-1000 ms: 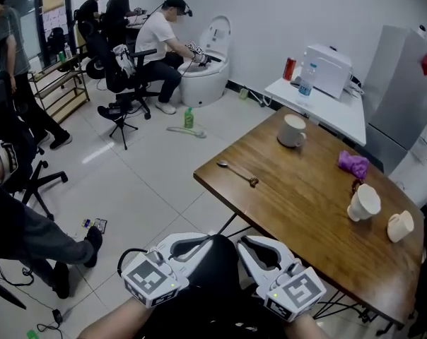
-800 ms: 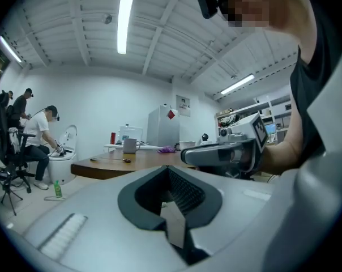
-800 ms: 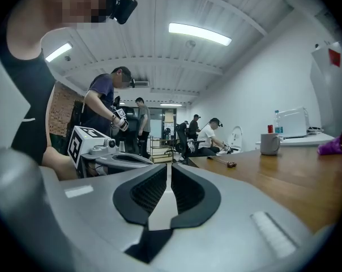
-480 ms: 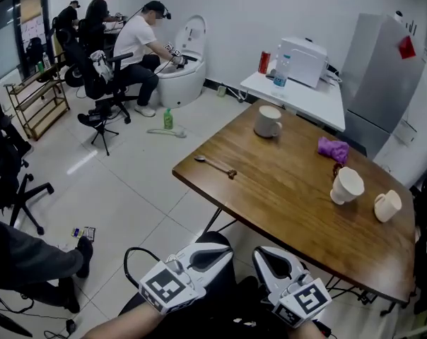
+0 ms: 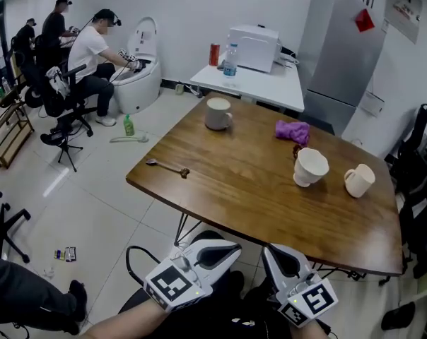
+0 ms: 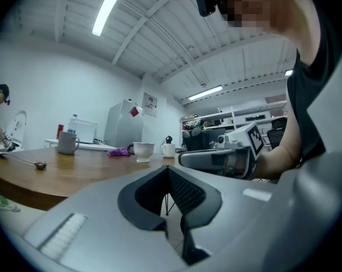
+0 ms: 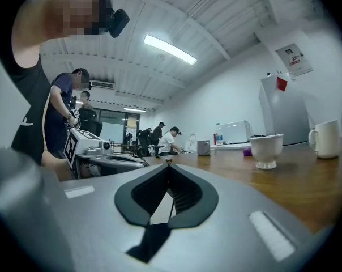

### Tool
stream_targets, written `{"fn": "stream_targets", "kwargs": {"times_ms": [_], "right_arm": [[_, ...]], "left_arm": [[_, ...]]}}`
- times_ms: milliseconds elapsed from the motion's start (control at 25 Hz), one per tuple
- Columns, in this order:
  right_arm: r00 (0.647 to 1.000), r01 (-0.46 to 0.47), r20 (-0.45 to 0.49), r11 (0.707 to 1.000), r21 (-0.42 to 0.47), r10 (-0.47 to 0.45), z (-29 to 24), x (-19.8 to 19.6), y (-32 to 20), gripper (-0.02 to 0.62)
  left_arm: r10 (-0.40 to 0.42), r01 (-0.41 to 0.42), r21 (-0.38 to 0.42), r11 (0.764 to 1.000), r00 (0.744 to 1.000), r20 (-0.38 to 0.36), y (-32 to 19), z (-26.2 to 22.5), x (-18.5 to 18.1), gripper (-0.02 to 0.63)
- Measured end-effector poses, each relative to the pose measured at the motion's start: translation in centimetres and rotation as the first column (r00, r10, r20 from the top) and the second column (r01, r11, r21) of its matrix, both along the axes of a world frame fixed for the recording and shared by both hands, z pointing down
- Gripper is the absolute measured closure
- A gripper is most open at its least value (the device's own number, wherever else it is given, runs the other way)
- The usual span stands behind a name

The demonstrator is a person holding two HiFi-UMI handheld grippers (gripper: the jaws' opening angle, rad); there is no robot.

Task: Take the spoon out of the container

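The spoon point(image 5: 167, 167) lies forward and left of your left claw point(image 5: 231, 247) and right claw point(image 5: 268, 251), both closed on nothing and held low before the near edge of the table point(image 5: 270, 196); the left claw is nearer, I judge. It is a thin metal spoon, flat on the bare wood near the left corner, its length roughly along the near edge, inside no container.

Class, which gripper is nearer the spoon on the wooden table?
Left. The left gripper is off the near edge of the table, with the spoon ahead-left; the right gripper sits beside it, farther right.
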State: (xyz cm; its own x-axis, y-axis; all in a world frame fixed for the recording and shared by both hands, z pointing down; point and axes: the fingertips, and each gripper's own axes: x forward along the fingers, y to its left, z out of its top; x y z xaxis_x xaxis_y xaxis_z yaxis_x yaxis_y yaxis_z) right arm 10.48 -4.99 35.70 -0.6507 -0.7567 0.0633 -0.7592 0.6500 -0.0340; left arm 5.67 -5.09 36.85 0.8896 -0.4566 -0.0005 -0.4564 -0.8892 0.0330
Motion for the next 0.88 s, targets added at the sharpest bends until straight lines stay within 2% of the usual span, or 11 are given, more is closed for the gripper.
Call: {"fn": "stream_targets", "kwargs": {"times_ms": [240,520,880], "right_arm": [[0.993,-0.120,0.013,0.993,-0.005,0.120,-0.1,5.2,1.0,0.594],[0.974,-0.225,-0.019,0.974,0.005,0.225,0.2,9.5,2.7,0.595],[0.963,-0.269,0.021,0.963,-0.016,0.269,0.7,11.9,3.8,0.594]], "left_arm": [[0.109,-0.109,0.003,0.994,0.994,-0.005,0.7,-0.3,4.8,0.594],[0.212,-0.212,0.007,0.977,0.977,0.003,2.2,-0.6,9.2,0.594],[0.250,-0.251,-0.001,0.968,0.968,0.015,3.3,-0.2,11.4,0.594]]}}
